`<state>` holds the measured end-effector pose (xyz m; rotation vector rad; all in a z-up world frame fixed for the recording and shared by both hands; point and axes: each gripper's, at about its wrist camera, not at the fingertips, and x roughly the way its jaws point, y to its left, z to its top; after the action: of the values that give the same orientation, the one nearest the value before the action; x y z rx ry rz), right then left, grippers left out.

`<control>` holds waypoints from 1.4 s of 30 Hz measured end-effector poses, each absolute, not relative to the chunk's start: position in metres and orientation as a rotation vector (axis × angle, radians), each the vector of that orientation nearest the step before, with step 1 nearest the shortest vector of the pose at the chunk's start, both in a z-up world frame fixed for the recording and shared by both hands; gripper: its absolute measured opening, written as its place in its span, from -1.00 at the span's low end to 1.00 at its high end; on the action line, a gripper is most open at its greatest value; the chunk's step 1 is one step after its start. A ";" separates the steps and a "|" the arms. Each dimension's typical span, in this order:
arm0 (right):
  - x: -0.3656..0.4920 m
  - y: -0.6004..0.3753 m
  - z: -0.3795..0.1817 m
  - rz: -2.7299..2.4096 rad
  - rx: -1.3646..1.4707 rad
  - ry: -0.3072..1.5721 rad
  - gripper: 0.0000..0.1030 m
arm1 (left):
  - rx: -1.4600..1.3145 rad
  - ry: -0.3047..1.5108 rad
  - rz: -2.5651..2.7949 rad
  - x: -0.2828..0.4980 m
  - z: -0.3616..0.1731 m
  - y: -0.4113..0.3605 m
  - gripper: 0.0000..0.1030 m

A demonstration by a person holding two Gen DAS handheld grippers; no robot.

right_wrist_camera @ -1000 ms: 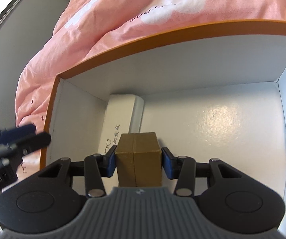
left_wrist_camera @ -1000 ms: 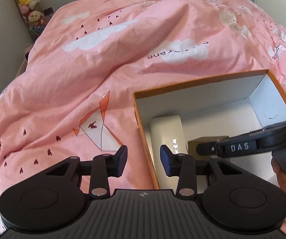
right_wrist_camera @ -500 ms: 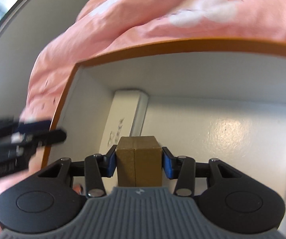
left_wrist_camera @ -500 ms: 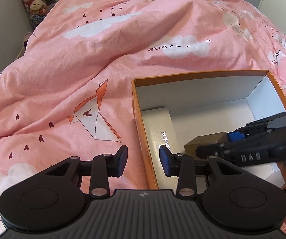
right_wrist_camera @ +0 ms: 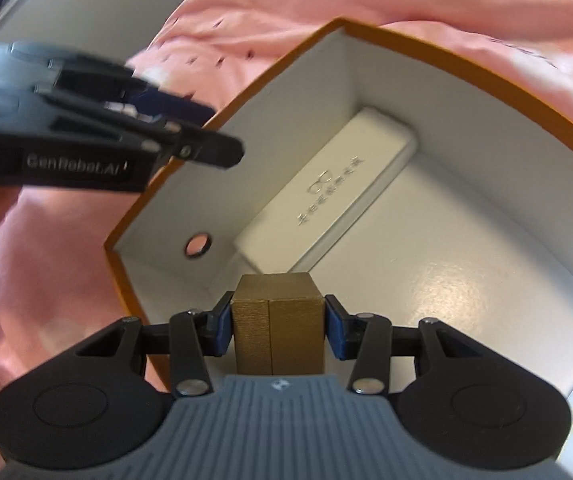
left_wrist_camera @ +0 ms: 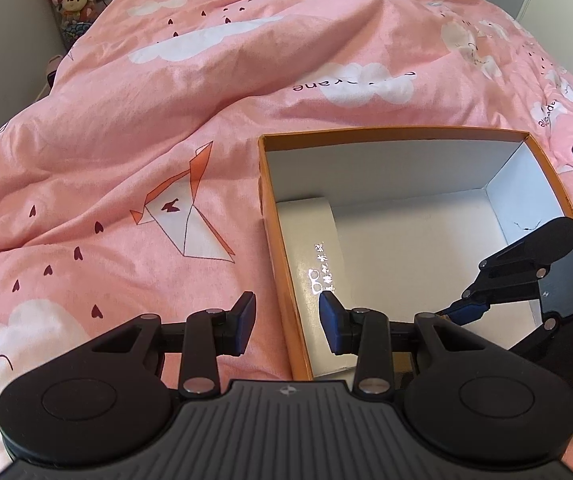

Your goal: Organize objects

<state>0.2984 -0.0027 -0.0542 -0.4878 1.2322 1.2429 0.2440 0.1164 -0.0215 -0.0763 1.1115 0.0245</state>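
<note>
Right tool: the right tool (right_wrist_camera: 278,326) pinches a small gold-brown box (right_wrist_camera: 277,320) between its blue pads (right_wrist_camera: 224,330), one pad on each side face; it hangs inside the open box, over the near part of its floor. In the left wrist view the right tool (left_wrist_camera: 468,312) enters from the right, and the gold-brown box is all but hidden behind the near tool.

Left tool: the left tool (left_wrist_camera: 286,324) has its fingers spread with nothing between them; they straddle the left wall of the open box, one pad (left_wrist_camera: 244,322) outside over the duvet, the other inside.

Open box: an orange-rimmed cardboard box (left_wrist_camera: 390,134) with white inner walls lies on the bed, a round hole (right_wrist_camera: 197,245) in one short wall.

White case: a long white case (right_wrist_camera: 326,196) printed with a glasses emblem lies flat on the box floor along the left wall; in the right wrist view its near end shows just past the gold-brown box.

Bed: a pink duvet (left_wrist_camera: 166,128) with white clouds and an origami fox print covers it.

Far left: plush toys (left_wrist_camera: 68,0) stand by the wall.
</note>
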 end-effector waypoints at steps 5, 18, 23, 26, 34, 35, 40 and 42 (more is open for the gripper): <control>0.298 0.001 -0.059 1.234 -0.591 1.258 -0.02 | -0.091 1.112 0.019 0.240 -0.023 0.116 -0.16; 0.307 -0.014 -0.055 1.171 -0.615 1.367 0.08 | -0.126 1.162 0.016 0.227 -0.032 0.117 -0.16; 0.307 -0.017 -0.052 1.181 -0.608 1.346 -0.18 | -0.137 1.158 0.022 0.224 -0.032 0.117 -0.16; 0.306 -0.011 -0.052 1.245 -0.632 1.317 -0.28 | -0.150 1.158 0.017 0.223 -0.030 0.118 -0.16; 0.305 0.022 -0.055 1.464 -0.715 1.316 -0.39 | -0.167 1.150 0.030 0.220 -0.026 0.121 -0.16; 0.306 0.023 -0.054 1.462 -0.710 1.318 -0.39 | -0.169 1.151 0.030 0.220 -0.026 0.121 -0.16; 0.318 0.008 -0.037 1.401 -0.624 1.324 -0.24 | -0.164 1.172 0.010 0.219 -0.027 0.123 -0.16; 0.325 -0.004 -0.034 1.331 -0.599 1.345 -0.25 | -0.160 1.182 0.005 0.216 -0.027 0.122 -0.16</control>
<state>0.3247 -0.0037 -0.0336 -0.5993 1.3454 1.3307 0.2163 0.1221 -0.0271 -0.1601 1.1823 0.0050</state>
